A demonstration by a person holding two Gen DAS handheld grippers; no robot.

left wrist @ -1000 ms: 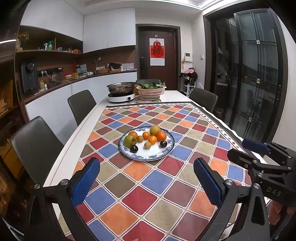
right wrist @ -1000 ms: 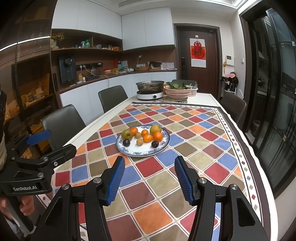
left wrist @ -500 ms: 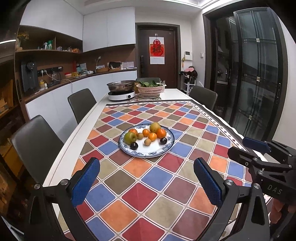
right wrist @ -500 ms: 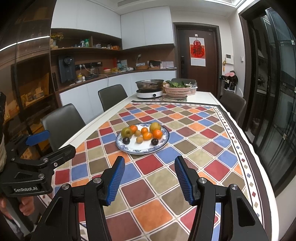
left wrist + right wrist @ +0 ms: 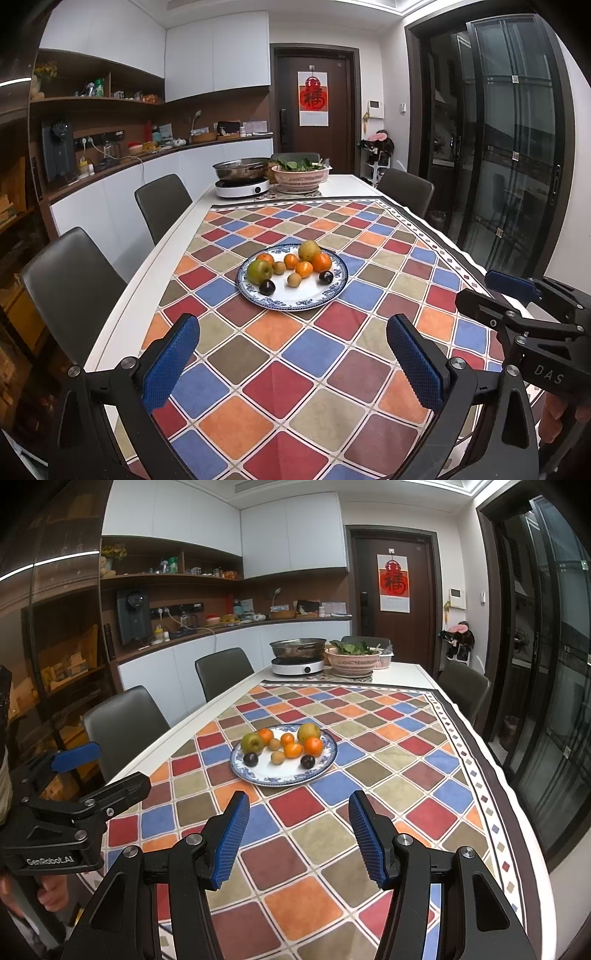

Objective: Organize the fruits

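Note:
A blue-rimmed white plate [image 5: 306, 291] [image 5: 286, 773] sits mid-table on the checkered cloth. On it lie a green apple [image 5: 259, 271], a yellow-green fruit [image 5: 309, 250], several oranges [image 5: 321, 262], two dark plums [image 5: 266, 287] and small brown fruits [image 5: 294, 279]. My left gripper [image 5: 291, 332] hovers open over the cloth just short of the plate, with nothing between its blue pads. My right gripper [image 5: 298, 801] is open too, narrower, and equally short of the plate. Each gripper shows at the edge of the other's view: right gripper [image 5: 517, 295], left gripper [image 5: 92, 771].
The multicoloured tablecloth [image 5: 295, 373] covers most of the white table. At the far end stand an induction cooker with a steel pot [image 5: 242, 181] and a pink basket of greens [image 5: 300, 175]. Grey chairs [image 5: 162, 206] [image 5: 70, 284] line the left side, another chair [image 5: 406, 188] the right.

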